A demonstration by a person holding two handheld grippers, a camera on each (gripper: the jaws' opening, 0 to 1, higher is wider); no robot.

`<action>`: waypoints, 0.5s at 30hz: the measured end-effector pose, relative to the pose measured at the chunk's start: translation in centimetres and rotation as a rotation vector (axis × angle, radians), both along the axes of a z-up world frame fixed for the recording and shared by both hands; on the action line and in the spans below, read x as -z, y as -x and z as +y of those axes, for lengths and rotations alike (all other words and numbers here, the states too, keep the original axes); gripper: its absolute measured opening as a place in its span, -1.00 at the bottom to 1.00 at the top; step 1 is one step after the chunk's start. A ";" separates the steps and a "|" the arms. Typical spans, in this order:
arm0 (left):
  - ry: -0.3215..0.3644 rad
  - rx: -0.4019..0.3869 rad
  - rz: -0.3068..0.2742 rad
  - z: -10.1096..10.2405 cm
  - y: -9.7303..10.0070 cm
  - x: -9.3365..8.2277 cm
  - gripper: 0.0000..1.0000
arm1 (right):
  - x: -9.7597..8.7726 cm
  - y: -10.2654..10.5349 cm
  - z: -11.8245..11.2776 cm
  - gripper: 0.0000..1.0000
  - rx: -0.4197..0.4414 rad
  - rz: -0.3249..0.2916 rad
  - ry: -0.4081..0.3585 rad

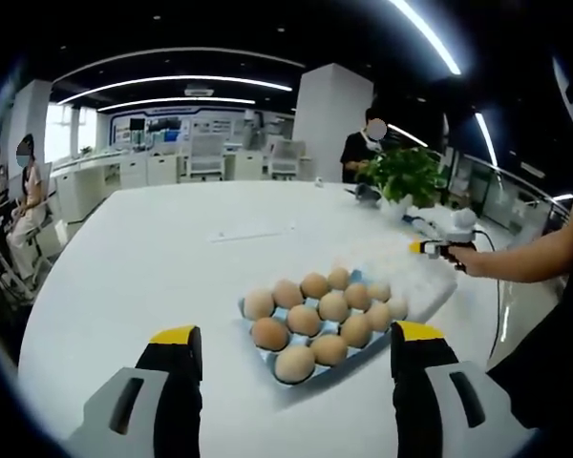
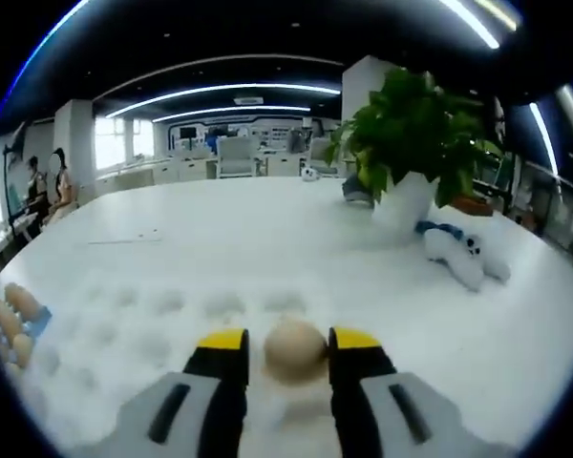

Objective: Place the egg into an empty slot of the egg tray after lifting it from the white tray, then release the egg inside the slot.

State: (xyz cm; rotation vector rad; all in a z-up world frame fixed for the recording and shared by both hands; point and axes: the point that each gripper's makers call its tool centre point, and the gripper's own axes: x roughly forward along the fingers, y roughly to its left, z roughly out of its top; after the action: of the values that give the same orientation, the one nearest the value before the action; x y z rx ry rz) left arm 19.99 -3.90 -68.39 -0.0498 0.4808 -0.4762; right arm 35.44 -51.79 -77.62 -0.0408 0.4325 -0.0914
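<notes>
My right tongs (image 2: 288, 348) pinch the egg (image 2: 295, 349) at its sides, over the white tray (image 2: 153, 315). It's light, smooth and brittle, so I judge minimal squeeze across the widest part. My left tongs (image 1: 296, 339) gape empty; the egg tray (image 1: 310, 374) sits just ahead.

Tan egg (image 2: 295, 349) between yellow-tipped black fingers (image 2: 222, 355); pale blue egg tray (image 1: 288, 380) of brown eggs; white bench (image 1: 153, 267); green plant (image 2: 415, 124).

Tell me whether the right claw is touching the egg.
Touching. In the right gripper view, the right claw has both yellow-tipped jaws pressed against the sides of the egg, no gap visible.
</notes>
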 end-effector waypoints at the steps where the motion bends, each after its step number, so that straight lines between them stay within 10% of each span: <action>1: 0.000 -0.001 -0.001 0.0 0.0 0.0 0.64 | 0.0 -0.1 -0.1 -0.37 0.014 -0.004 -0.036; 15: -0.001 0.007 -0.008 -0.4 0.3 -0.3 0.63 | 0.1 0.3 -0.3 -0.50 -0.009 -0.011 -0.030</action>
State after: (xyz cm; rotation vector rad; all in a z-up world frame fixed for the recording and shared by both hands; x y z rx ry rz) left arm 19.65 -4.30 -68.04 -0.0450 0.4737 -0.4831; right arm 35.17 -52.09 -77.77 -0.0126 0.4231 -0.0766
